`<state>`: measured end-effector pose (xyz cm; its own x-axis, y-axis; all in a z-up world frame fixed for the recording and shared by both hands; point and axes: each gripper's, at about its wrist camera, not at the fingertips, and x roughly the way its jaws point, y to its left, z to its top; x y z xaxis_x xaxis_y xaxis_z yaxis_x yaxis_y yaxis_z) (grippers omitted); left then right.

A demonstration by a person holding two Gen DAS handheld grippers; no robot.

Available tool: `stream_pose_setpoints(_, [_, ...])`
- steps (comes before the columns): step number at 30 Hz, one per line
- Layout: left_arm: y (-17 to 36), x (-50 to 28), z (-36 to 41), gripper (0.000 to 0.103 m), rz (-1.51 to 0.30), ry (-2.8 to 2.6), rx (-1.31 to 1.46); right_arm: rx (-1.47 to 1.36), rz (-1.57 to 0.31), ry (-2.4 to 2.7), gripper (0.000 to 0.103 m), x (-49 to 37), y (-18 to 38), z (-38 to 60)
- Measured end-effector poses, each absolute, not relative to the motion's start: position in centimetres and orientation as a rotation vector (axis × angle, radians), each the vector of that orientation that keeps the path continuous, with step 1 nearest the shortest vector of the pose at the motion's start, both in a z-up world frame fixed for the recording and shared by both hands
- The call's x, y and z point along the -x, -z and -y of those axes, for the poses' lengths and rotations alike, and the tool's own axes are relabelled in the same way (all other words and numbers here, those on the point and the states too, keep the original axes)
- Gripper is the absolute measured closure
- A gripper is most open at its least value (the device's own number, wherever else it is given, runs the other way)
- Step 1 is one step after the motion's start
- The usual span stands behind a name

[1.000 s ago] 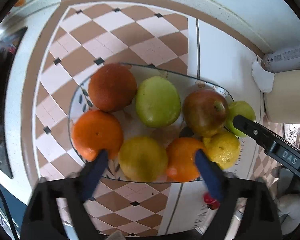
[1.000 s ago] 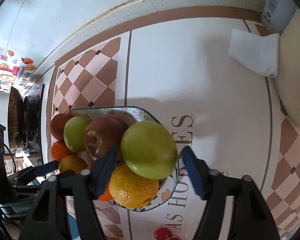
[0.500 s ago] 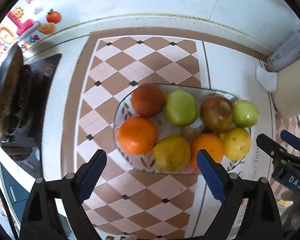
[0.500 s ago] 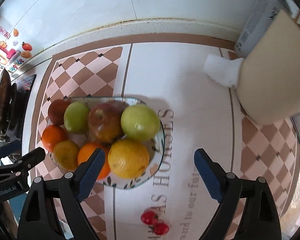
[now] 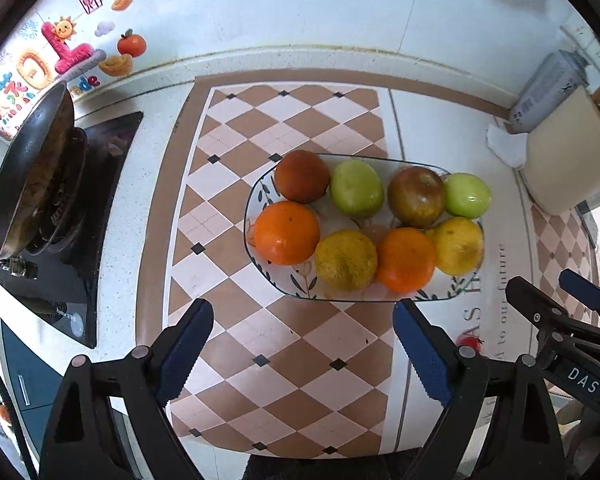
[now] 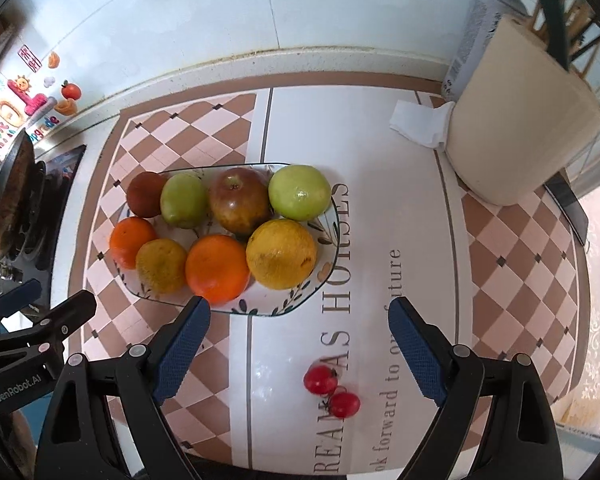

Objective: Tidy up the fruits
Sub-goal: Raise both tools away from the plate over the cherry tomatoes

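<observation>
1. Glass dish [image 5: 260,196] sits on the checkered mat [image 5: 260,360], holding eight fruits in two rows: apples behind, oranges [image 5: 286,232] in front.
2. Left gripper [image 5: 302,344] and right gripper [image 6: 298,340] both gape wide, holding nothing.
3. Only the right view shows the two cherry tomatoes [image 6: 332,390] clearly.

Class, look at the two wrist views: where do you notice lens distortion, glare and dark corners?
Left wrist view: the counter's back edge bows into a curve, and black vignette fills the corners. Right wrist view: daylight glares off the glossy mat and puts a highlight on the green apple; the right edge is washed out. Both views are sharp.
</observation>
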<state>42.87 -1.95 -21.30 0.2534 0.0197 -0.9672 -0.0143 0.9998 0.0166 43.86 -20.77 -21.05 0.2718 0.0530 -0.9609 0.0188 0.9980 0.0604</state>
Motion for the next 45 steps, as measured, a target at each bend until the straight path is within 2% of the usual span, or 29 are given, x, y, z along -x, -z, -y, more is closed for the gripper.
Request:
stream_pose_setpoints(23, [10.1,-35.1,2.3,0.011,-1.124,0.076,0.007,-0.1,-1.089,-0.059,0.01,-34.0,8.5,20.4])
stream_pose_setpoints(32, [7.3,-32.7,2.3,0.011,-1.093,0.105,0.026,-0.115,-1.034,-0.093,0.01,-30.8,4.2,20.3])
stream_pose_setpoints(45, [4.9,-30.1,2.6,0.011,-1.051,0.114,0.035,-0.12,-0.995,-0.107,0.01,-28.4,1.4,20.7])
